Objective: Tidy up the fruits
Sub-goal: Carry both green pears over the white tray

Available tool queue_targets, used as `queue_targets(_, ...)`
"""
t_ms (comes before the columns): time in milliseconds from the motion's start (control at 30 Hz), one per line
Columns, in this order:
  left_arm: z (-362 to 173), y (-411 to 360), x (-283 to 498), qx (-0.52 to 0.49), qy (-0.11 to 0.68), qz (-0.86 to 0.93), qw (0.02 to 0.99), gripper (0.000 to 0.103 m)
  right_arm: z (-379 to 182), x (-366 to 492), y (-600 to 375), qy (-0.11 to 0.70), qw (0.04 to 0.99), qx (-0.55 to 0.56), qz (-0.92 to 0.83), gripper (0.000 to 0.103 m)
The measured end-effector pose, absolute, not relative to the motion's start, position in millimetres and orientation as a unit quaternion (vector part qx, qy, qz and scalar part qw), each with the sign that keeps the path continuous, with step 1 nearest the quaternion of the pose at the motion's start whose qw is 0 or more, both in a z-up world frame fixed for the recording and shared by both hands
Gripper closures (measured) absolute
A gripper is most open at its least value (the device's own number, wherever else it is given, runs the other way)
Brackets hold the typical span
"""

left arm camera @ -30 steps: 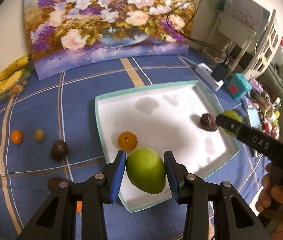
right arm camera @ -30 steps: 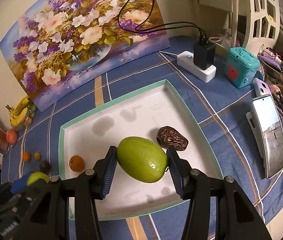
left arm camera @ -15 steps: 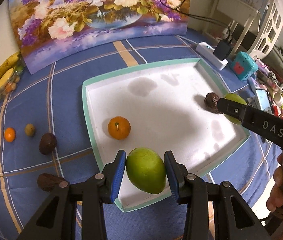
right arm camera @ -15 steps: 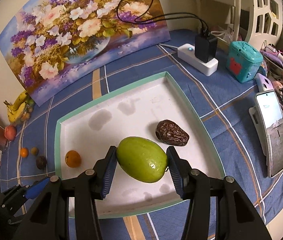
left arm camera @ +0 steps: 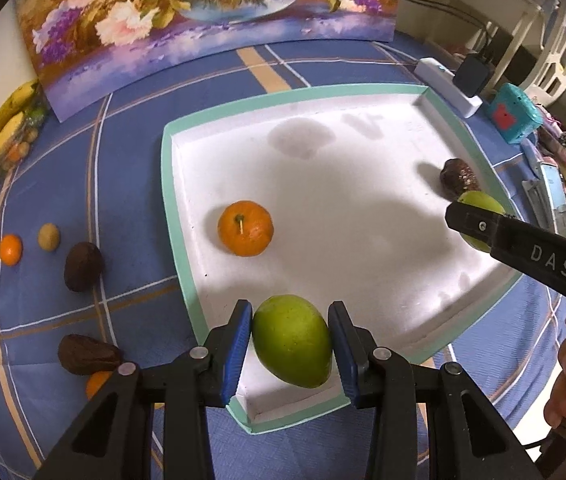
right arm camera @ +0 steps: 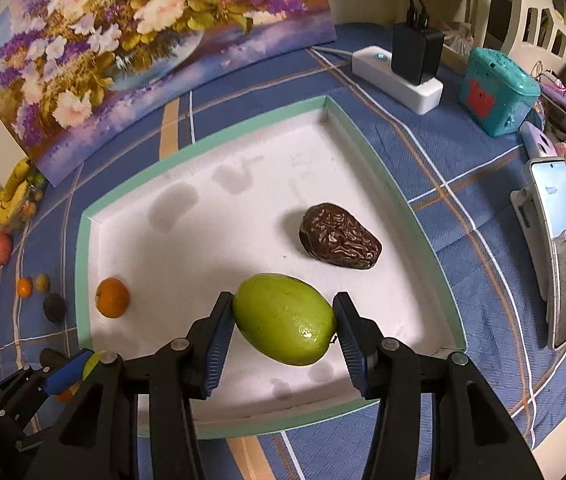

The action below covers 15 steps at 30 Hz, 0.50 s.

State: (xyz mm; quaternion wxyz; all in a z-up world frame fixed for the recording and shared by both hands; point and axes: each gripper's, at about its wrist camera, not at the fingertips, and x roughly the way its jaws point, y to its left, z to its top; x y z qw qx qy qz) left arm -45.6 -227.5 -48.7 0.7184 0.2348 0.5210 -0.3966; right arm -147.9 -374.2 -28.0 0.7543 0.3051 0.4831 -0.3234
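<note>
Two green mangoes are held, one in each pair of tongs, both over a white tray with a mint-green rim.

Left wrist view: the left gripper (left arm camera: pixel 290 342) pinches a green mango (left arm camera: pixel 292 340) between its blue pads, jaws narrowly parted around the fruit. It hangs above the near corner of the tray (left arm camera: pixel 171 216). Ahead of the tongs and slightly left, an orange (left arm camera: pixel 245 228) lies on the tray floor; compared with a second ago it looks larger and nearer, and the tray fills more of the view, as the tongs have sunk. Far right, the right gripper (left arm camera: pixel 479 220) shows side-on beside a wrinkled date (left arm camera: pixel 458 177).

Right wrist view: the right gripper (right arm camera: pixel 281 320) clamps a second green mango (right arm camera: pixel 283 318), jaws set wider. It hovers over the tray's near middle. The date (right arm camera: pixel 339 237) lies ahead and right, closer than before. The left gripper (right arm camera: pixel 77 366) sits low at left, still gripping its fruit
</note>
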Motion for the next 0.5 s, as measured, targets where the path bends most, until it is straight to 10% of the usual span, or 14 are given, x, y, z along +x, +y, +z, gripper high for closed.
queue_targets(500,-62,-229,-41,0.237,0.532,-0.383,0.717,0.061,-52,-142,-377,0.522,0.732,0.295,-0.324,0.051)
